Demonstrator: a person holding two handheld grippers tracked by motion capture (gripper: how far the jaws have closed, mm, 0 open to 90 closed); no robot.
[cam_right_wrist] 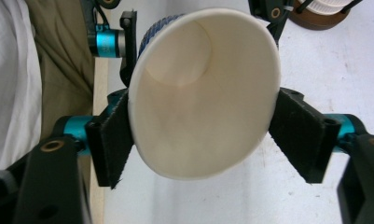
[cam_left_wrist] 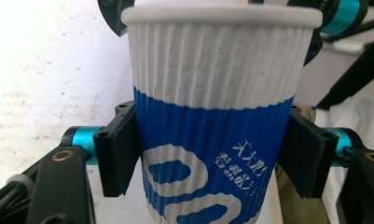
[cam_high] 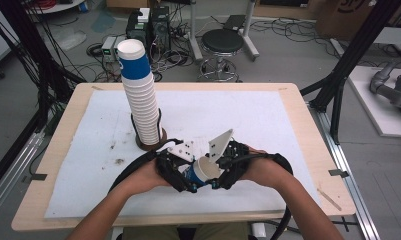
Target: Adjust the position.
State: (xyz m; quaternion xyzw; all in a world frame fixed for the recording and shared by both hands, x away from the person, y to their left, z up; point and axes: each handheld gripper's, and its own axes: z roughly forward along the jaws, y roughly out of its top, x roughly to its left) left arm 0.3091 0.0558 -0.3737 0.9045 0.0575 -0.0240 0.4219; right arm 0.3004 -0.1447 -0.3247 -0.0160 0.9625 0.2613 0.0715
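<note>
Low over the front middle of the table, both grippers hold one ribbed paper cup [cam_high: 202, 169], white at the top and blue below. My left gripper [cam_high: 188, 181] is shut on the blue lower half of the cup [cam_left_wrist: 212, 140], one pad [cam_left_wrist: 119, 149] on each side. My right gripper [cam_high: 219, 172] is shut across the cup's open rim [cam_right_wrist: 203, 93]; both of its pads [cam_right_wrist: 112, 140] touch the rim, which is pressed into an oval. The cup lies tilted, its empty mouth toward the right gripper's camera.
A tall, slightly leaning stack of the same cups [cam_high: 139, 95] stands on a brown round base [cam_high: 150, 145] left of centre, just behind the hands. A white mat [cam_high: 268, 125] covers the wooden table [cam_high: 308, 120]. A stool [cam_high: 222, 42] and cables lie beyond.
</note>
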